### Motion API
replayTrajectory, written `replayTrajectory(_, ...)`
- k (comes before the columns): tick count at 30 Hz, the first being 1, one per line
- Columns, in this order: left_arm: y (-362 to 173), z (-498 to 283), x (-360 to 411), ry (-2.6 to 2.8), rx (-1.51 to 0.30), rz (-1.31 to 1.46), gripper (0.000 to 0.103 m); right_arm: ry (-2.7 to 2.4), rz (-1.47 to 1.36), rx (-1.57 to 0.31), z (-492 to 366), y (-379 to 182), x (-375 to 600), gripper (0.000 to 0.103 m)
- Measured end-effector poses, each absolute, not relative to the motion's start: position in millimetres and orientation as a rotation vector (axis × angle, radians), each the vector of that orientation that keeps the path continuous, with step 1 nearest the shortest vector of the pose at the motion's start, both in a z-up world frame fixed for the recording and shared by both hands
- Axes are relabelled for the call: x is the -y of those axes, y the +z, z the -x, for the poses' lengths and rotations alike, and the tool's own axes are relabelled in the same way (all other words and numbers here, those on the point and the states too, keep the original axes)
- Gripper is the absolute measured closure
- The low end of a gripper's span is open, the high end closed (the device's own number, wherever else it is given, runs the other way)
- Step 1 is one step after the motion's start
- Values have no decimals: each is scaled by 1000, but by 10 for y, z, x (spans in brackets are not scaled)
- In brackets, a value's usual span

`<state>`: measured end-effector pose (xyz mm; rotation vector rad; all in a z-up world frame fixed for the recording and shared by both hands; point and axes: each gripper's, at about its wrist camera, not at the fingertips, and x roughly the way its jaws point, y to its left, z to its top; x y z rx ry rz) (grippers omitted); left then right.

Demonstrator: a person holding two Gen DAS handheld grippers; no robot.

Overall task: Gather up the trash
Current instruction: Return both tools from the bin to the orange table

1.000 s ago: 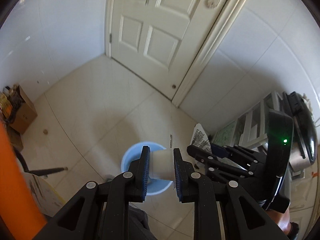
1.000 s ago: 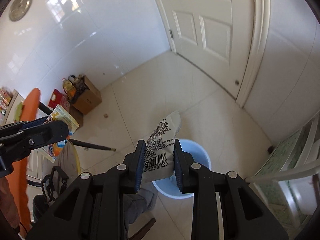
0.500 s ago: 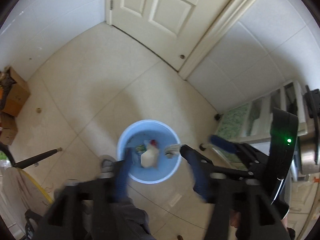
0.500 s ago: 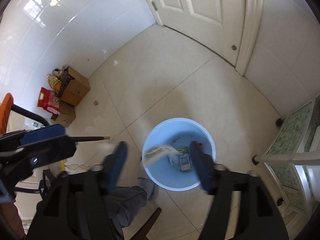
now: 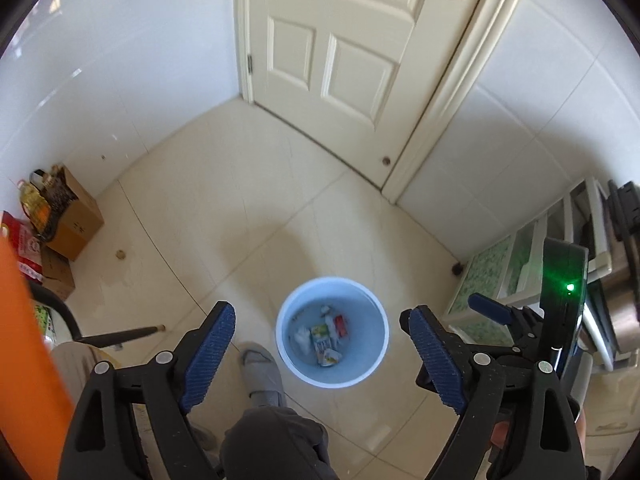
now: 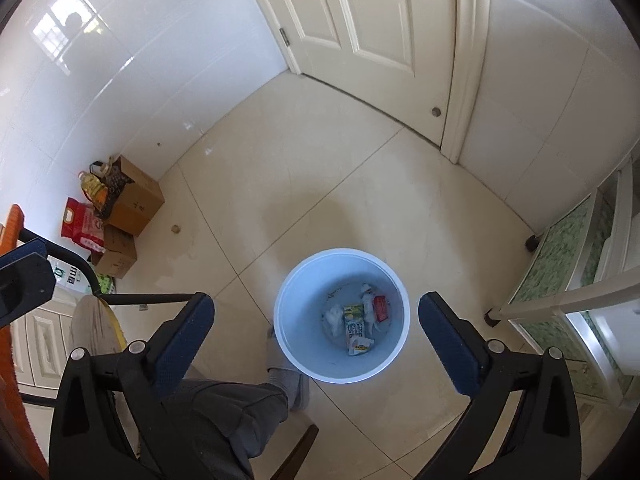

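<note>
A light blue bin [image 5: 372, 344] [image 6: 312, 292] stands on the tiled floor below both grippers. Trash lies at its bottom: a white wad [image 6: 333, 316], a green and yellow carton [image 6: 354, 322], a red packet [image 6: 381, 308] and a printed wrapper [image 6: 360, 346]. High over the bin, my left gripper [image 5: 318, 314] points steeply down with its jaws opening and nothing between them. My right gripper [image 6: 317, 299] hangs over the bin too, its jaws opening wide and holding nothing. Its blue fingertip [image 5: 492, 312] shows at the right of the left wrist view.
A person's grey trouser leg and grey shoe [image 6: 288, 384] stand close to the bin's near left side. Cardboard boxes [image 6: 134, 204] and a red bag [image 6: 82, 224] sit against the left wall. A white door [image 6: 360, 20] is ahead, a green-fronted cabinet [image 6: 560, 260] to the right.
Both grippers went from shut to wide open. The white item left the left jaws and the printed wrapper left the right jaws; both now lie in the bin.
</note>
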<state>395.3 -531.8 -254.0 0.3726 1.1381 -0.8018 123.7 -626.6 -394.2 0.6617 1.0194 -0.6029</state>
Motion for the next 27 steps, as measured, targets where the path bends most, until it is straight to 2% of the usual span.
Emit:
replayTrajectory(8,-1933,-3588,4391,-800,-1045,-235,14,-582,-625,-891,-1182,-3249,5935,0)
replayTrajectory(14,-1389,-3371,3370,-785,-973,-104,10,-547,-564,-804,-1267,-2686,5570,0)
replayTrajectory(22,-731,-2903,2064,-694,-791,20,2,-415,-474,-693,-1524,-1990,4856,0)
replayTrajectory(27,-512,-2595,1352,-604,-699,52,2,-322,-415,-648,-1742,-1696,4363,0)
